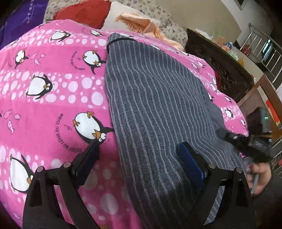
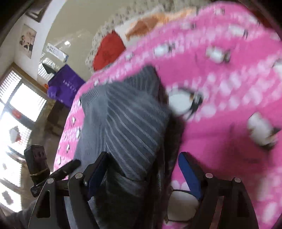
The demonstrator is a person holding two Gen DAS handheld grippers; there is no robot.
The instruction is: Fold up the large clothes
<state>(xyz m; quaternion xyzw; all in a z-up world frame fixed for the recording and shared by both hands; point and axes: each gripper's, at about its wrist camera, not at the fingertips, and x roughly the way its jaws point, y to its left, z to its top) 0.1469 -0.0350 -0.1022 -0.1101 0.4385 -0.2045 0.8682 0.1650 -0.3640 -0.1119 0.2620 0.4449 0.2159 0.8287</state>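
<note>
A grey striped garment point(image 1: 155, 109) lies lengthwise on a pink penguin-print bed cover point(image 1: 52, 98). My left gripper point(image 1: 139, 149) is open at the garment's near end, its left finger over the cover and its right finger point(image 1: 192, 163) on the cloth. In the blurred right wrist view the garment point(image 2: 126, 123) lies folded over itself, and my right gripper point(image 2: 142, 163) is open astride its near end. The right gripper point(image 1: 246, 142) also shows in the left wrist view, at the garment's right edge, held by a hand.
Red point(image 1: 84, 12), white and orange cushions lie at the bed's far end. A dark carved wooden cabinet point(image 1: 220, 65) stands to the right of the bed, with a metal railing behind it. A purple bag point(image 2: 65, 84) and a bright window point(image 2: 17, 112) are on the left side.
</note>
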